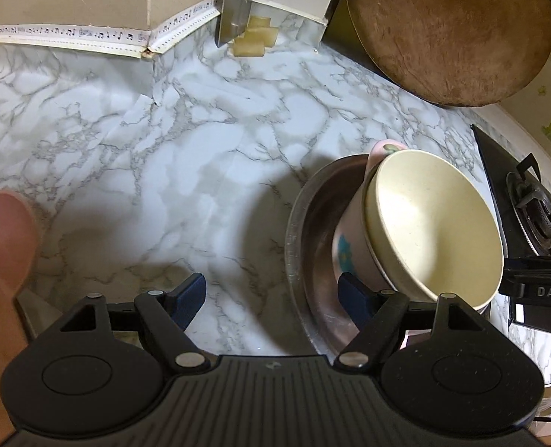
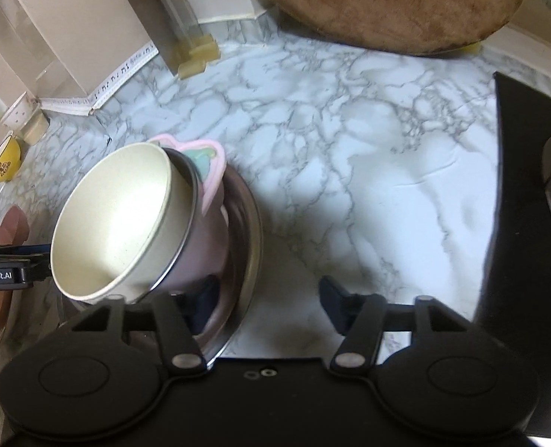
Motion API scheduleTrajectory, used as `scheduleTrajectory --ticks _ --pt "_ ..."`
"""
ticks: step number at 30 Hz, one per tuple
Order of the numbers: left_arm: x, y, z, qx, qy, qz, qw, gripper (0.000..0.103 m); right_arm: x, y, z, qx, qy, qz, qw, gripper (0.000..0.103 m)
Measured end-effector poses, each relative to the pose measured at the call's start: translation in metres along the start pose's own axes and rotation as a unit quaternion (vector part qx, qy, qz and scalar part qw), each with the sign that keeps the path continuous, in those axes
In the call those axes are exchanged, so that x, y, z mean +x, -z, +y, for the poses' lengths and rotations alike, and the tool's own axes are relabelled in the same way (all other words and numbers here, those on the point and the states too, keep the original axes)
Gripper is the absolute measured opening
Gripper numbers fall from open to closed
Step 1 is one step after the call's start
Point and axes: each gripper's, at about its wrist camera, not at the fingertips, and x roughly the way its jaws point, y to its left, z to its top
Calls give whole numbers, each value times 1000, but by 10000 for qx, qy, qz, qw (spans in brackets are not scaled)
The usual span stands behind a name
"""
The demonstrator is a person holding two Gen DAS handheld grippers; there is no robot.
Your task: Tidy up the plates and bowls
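Below, the left gripper [image 1: 271,300] stands with its jaws apart, one blue pad over bare marble, the other inside the rim of a steel plate [image 1: 298,260], gripping nothing. Stacked in that plate at about four o'clock from the view's centre, a cream bowl [image 1: 435,227] nests tilted in a steel-rimmed pink bowl [image 1: 344,253]. The right gripper [image 2: 270,303] is likewise open and empty, its left pad low in the plate beside the pink bowl, whether touching it cannot be told; its right pad hangs over the marble counter [image 2: 350,149]. At twelve o'clock a round wooden board [image 2: 387,3] leans against the wall. A black gas stove [image 1: 528,201] sits at three o'clock, and a small yellow bowl [image 2: 3,162] at nine o'clock.
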Motion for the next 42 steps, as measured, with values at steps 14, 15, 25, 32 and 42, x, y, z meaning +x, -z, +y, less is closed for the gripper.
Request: scheduleTrajectory --ticks 14,15,25,32,42 --pt "11 -5 -14 58 -13 170 9998 13 11 -8 10 -77 -86 294 9995 17" --pt "11 -5 -15 67 -33 177 9998 13 11 -8 12 -99 -73 297 9995 15" --pt "5 -5 -17 173 -94 91 9998 13 8 -7 20 -194 121 175 9996 15" --pt "-1 -4 -17 271 -121 -25 9996 12 3 -5 26 -263 197 18 9995 15" --pt "-25 -5 -12 257 -145 -308 9991 12 -13 -8 44 -484 250 -347 9979 15"
